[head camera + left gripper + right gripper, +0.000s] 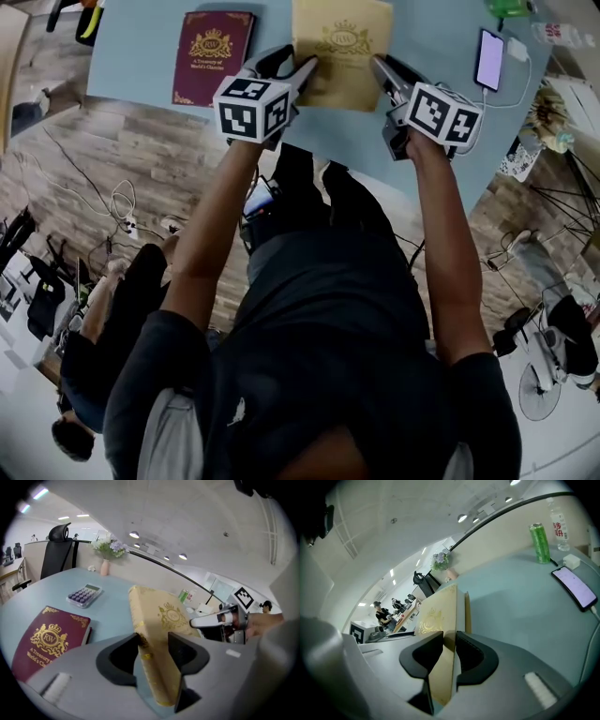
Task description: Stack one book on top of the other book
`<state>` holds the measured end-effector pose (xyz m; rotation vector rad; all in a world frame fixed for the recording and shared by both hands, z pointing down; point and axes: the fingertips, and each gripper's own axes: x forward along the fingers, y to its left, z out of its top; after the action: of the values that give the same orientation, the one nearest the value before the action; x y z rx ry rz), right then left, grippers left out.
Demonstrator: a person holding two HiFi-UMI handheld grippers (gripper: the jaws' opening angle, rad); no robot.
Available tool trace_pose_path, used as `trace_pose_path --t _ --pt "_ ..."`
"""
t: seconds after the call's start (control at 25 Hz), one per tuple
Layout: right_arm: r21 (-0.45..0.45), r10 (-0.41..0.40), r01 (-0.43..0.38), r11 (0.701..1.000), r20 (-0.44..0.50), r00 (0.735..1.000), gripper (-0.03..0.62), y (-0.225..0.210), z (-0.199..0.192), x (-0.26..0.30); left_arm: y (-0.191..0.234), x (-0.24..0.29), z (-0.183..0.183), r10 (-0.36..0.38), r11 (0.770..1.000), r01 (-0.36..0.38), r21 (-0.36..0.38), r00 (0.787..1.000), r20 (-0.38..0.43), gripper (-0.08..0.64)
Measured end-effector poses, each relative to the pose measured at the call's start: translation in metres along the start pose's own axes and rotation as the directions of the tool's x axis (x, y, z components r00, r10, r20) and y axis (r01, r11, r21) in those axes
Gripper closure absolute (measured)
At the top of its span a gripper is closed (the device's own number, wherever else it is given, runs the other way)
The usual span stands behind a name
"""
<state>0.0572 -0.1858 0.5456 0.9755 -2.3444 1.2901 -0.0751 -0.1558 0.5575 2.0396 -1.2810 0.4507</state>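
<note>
A gold book (342,52) is over the light blue table (141,56), gripped at its near corners from both sides. My left gripper (305,70) is shut on its left edge, my right gripper (380,70) on its right edge. In the left gripper view the gold book (159,634) stands tilted between the jaws of the left gripper (153,644), with the right gripper (206,620) beyond it. The right gripper (450,648) clamps the gold book's (440,620) cover and pages. A maroon book (214,56) lies flat to the left; the left gripper view shows this maroon book (49,641) too.
A calculator (84,595) lies beyond the maroon book, and a vase of flowers (108,555) stands at the table's far edge. On the right side lie a phone (489,58) on a white cable, a green can (540,543) and a bottle (559,527).
</note>
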Motion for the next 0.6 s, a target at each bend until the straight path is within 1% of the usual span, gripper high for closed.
trace_pose_path --t 0.16,0.4,0.6 --pt "-0.007 0.018 -0.018 1.000 -0.029 0.999 0.505 0.019 -0.008 0.008 0.012 -0.021 -0.004 0.030 0.999 -0.030 -0.011 1.000 0.006 0.307" --pt "-0.035 0.047 -0.048 0.998 -0.050 0.998 0.505 0.050 -0.003 0.037 0.046 -0.044 0.001 0.063 0.998 -0.063 -0.028 0.998 0.023 0.307" --pt "-0.072 0.066 -0.073 0.995 -0.090 0.994 0.505 0.077 -0.006 0.063 0.077 -0.068 0.001 0.108 0.993 -0.106 -0.057 0.993 0.036 0.307"
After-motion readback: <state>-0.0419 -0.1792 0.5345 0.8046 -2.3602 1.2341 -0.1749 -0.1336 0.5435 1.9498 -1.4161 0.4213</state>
